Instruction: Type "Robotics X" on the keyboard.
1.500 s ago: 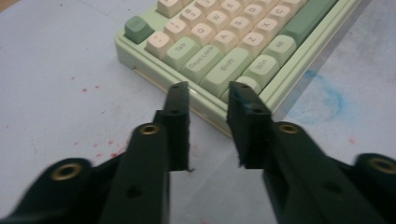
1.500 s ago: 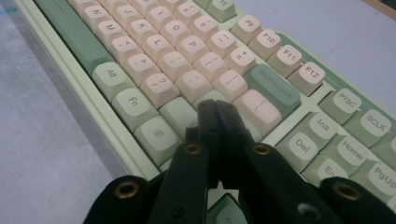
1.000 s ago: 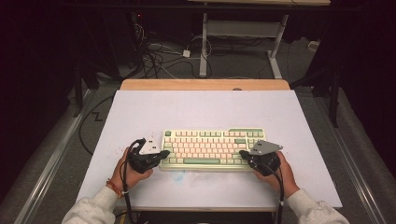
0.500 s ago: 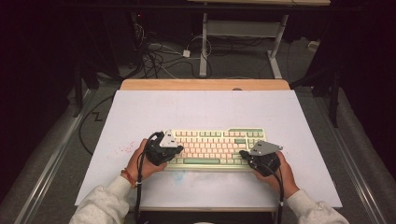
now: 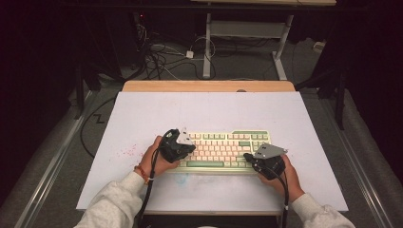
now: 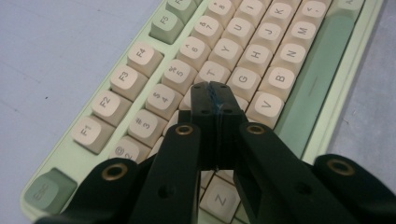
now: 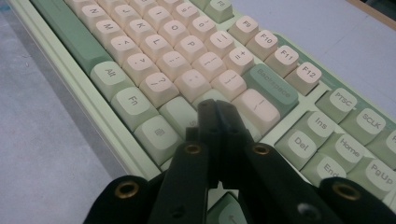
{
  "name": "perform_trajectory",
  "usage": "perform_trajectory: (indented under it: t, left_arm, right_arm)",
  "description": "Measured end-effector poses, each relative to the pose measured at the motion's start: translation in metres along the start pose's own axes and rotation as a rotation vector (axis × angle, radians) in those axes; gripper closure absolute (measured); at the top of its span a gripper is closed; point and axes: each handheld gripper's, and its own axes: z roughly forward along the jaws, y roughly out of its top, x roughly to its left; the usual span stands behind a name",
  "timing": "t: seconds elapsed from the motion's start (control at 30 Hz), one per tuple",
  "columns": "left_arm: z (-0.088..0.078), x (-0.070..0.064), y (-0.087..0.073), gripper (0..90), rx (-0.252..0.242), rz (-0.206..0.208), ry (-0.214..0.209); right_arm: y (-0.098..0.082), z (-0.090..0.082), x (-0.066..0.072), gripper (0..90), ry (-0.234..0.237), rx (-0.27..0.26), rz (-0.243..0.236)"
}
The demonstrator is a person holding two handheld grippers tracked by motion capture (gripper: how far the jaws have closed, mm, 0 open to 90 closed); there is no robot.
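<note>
Your keyboard [image 5: 223, 151], pale green with cream keys, lies on the white tabletop [image 5: 209, 114] near its front edge. Your left gripper [image 5: 186, 149] sits over its left end, jaws pressed together above the keys by T. Your right gripper [image 5: 248, 156] is at the right end, jaws pressed together near Backspace.

White table top [image 5: 209, 114], floor cables [image 5: 164, 54] beyond

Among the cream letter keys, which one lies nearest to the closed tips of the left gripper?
The cream T key of the pale green keyboard: it sits directly beyond the left gripper tips, while G, Y and the others lie farther off.
</note>
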Motion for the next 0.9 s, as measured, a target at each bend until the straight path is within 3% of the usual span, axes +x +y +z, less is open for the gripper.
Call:
perform_trajectory:
  t: [0.33,0.9]
  left_arm:
    - [0.013,0.006,0.012,87.4,0.012,-0.003,0.01]
    - [0.011,0.005,0.012,86.3,0.012,0.002,0.01]
  right_arm:
    - [0.0,0.0,0.0,90.0,-0.002,0.0,-0.004]
    - [0.0,0.0,0.0,90.0,-0.003,0.002,-0.004]
